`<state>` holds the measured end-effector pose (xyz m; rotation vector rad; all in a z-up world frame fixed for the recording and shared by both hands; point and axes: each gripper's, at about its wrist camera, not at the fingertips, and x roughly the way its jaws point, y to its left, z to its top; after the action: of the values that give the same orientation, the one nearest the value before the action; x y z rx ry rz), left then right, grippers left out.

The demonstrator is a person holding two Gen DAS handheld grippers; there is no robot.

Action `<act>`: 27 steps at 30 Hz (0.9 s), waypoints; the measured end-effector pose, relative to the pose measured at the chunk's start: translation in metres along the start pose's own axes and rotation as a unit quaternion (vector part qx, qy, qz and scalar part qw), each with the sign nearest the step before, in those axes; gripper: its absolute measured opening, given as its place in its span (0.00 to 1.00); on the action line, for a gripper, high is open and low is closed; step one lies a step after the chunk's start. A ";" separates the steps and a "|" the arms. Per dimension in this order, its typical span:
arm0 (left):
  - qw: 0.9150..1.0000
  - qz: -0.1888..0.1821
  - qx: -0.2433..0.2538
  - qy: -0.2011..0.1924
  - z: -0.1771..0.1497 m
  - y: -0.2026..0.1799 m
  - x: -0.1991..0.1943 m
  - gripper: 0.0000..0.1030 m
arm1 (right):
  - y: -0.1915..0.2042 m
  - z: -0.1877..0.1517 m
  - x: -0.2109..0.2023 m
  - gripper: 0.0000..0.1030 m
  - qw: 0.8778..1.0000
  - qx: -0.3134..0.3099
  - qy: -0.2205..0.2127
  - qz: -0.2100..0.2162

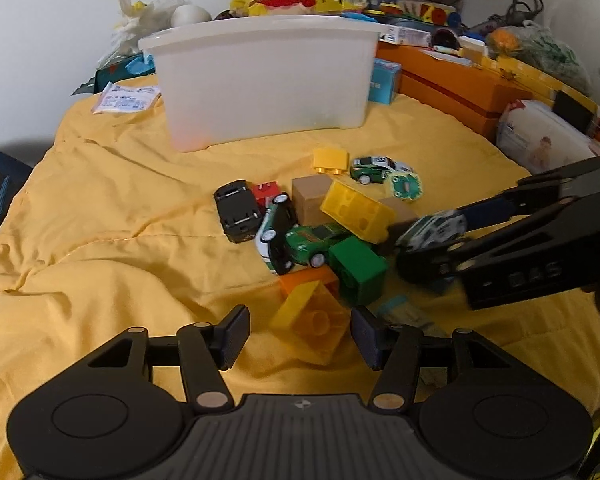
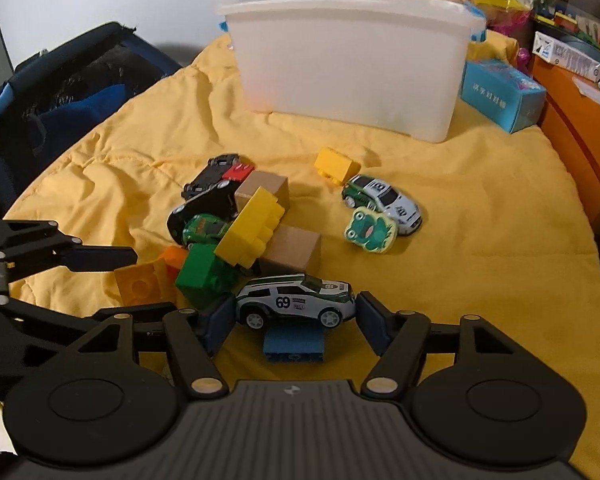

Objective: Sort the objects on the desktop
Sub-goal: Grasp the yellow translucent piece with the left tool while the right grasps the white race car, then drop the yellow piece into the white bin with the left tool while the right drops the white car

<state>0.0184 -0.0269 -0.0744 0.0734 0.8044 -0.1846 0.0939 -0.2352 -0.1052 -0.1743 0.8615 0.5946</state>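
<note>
Left gripper (image 1: pixel 298 334) low over yellow quilt (image 1: pixel 100 220), jaws apart, translucent yellow block (image 1: pixel 314 326) between them, pads not touching it. Past it, toy pile: black car (image 1: pixel 237 211), green car (image 1: pixel 314 242), green block (image 1: pixel 358 270), big yellow brick (image 1: pixel 358 210). White bin (image 1: pixel 268 80) behind pile, upright. Right gripper (image 2: pixel 296 314): jaws on both ends of white-green car numbered 69 (image 2: pixel 296 300), held just above blue block (image 2: pixel 294 346). Frog eraser (image 2: pixel 370 229) beside second white car (image 2: pixel 382 202), further right.
</note>
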 end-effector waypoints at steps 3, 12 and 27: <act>1.000 -0.016 0.010 0.004 0.002 0.000 0.003 0.38 | -0.006 0.004 -0.007 0.67 1.000 0.010 -0.013 -0.002; 1.000 -0.012 -0.002 -0.012 0.011 0.011 -0.006 0.35 | -0.026 0.012 -0.024 0.67 0.998 0.034 -0.042 -0.015; 0.995 0.018 -0.052 -0.085 0.116 0.053 -0.029 0.35 | -0.050 0.079 -0.048 0.67 0.989 0.055 -0.138 -0.023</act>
<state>0.0912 0.0132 0.0269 -0.0259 0.6406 -0.1122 0.1498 -0.2665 -0.0220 -0.0108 0.6176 0.5124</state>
